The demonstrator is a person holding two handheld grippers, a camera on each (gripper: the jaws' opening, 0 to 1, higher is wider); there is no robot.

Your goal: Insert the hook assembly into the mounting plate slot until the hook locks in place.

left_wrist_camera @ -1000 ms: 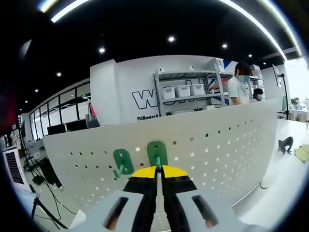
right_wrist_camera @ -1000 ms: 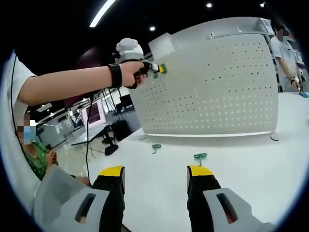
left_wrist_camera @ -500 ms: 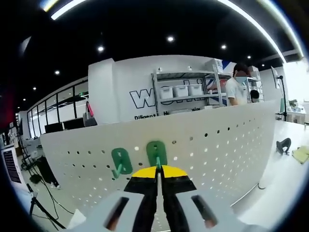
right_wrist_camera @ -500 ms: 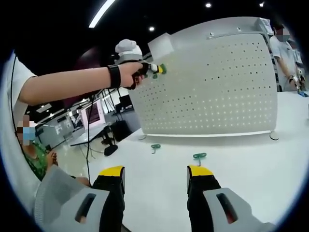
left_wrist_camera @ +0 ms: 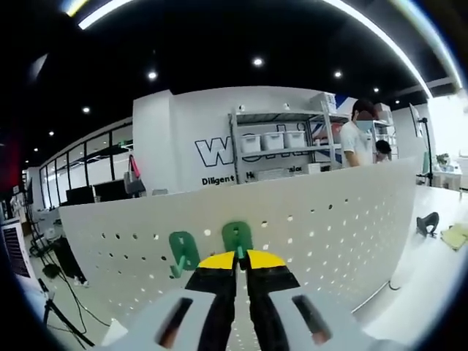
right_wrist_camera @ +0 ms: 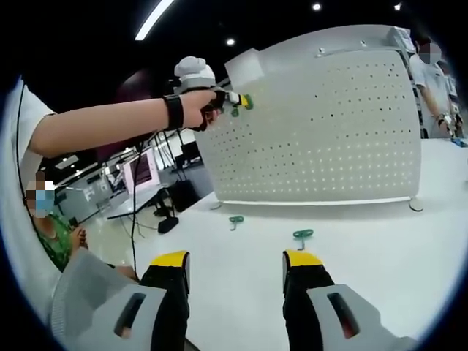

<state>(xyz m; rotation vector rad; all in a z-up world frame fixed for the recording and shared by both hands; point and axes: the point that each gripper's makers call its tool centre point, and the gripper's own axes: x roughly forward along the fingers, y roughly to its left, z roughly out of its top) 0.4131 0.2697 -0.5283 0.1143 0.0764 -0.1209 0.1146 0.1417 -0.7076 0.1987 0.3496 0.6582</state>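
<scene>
The left gripper (left_wrist_camera: 238, 257) was clenched on a green hook (left_wrist_camera: 237, 238), held against the white pegboard (left_wrist_camera: 329, 219) near its top edge, beside a second hook (left_wrist_camera: 183, 252) apparently already seated. The hook looked light, stiff plastic, best gripped by its stem. The right gripper (right_wrist_camera: 235, 265) hung released over the table (right_wrist_camera: 380, 241), where two spare hooks (right_wrist_camera: 303, 236) lay. No containers were nearby.

We see a green hook (left_wrist_camera: 237, 239) pinched at the upright white perforated mounting plate (left_wrist_camera: 329, 219), next to another green hook (left_wrist_camera: 183, 252) already hanging there. Two more green hooks (right_wrist_camera: 235, 221) (right_wrist_camera: 302, 236) lie flat on the white table.
</scene>
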